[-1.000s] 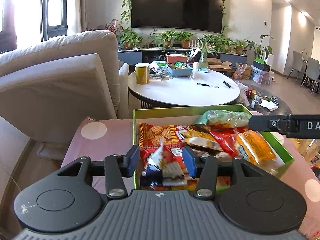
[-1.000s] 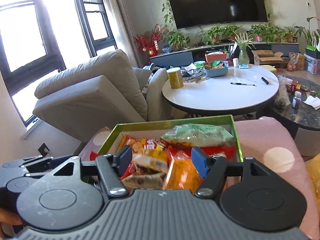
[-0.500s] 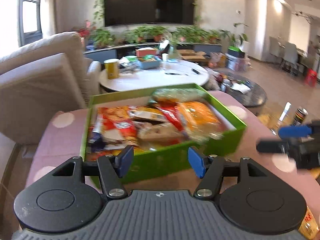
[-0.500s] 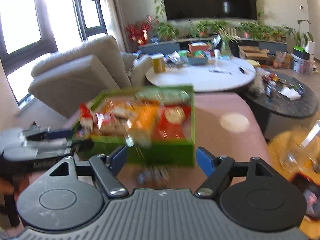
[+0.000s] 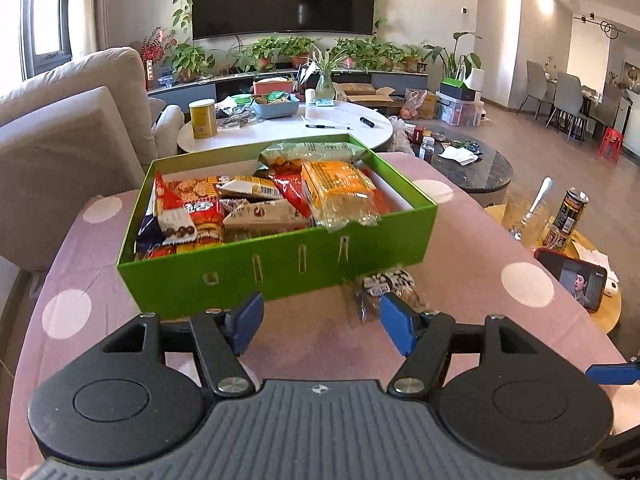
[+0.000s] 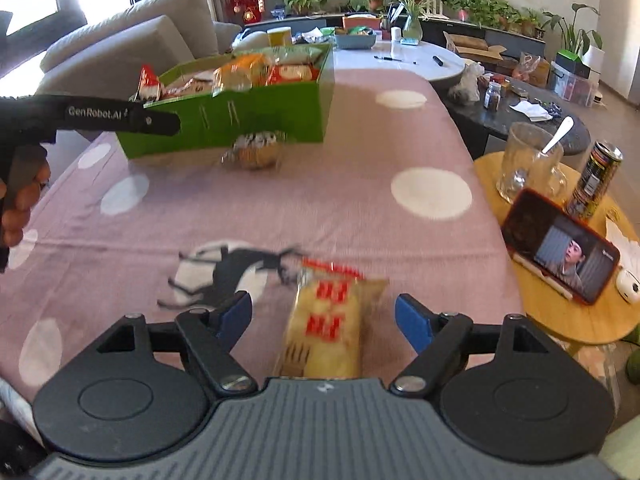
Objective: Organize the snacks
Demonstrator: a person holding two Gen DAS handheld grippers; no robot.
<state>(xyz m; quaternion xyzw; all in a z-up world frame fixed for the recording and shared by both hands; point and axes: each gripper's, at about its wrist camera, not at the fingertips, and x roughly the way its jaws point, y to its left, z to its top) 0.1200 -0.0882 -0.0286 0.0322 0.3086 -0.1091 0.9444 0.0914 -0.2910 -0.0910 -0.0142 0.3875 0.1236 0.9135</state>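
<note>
A green box (image 5: 280,260) full of snack packets stands on the pink dotted tablecloth (image 5: 80,240). My left gripper (image 5: 322,322) hovers in front of the box's near wall, its jaws opening with nothing between them. A small clear-wrapped snack (image 5: 386,286) lies on the cloth by the box's near right corner, just beyond the right finger. In the right wrist view the green box (image 6: 240,116) sits far left and the small snack (image 6: 254,148) lies before it. My right gripper (image 6: 324,320) is open above a yellow packet with red print (image 6: 328,324) lying between its fingers, pads apart from it.
A round wooden side table (image 6: 560,280) at the right holds a glass mug with a spoon (image 6: 528,164), a can (image 6: 594,180) and a propped phone (image 6: 560,248). A white round table (image 5: 288,128) and a sofa (image 5: 72,128) stand beyond the box. A hand (image 6: 20,200) holds the left gripper's handle.
Both grippers pulled back from over the box toward the near side of the table. The left jaws widened. The right gripper swung right and down over the yellow packet.
</note>
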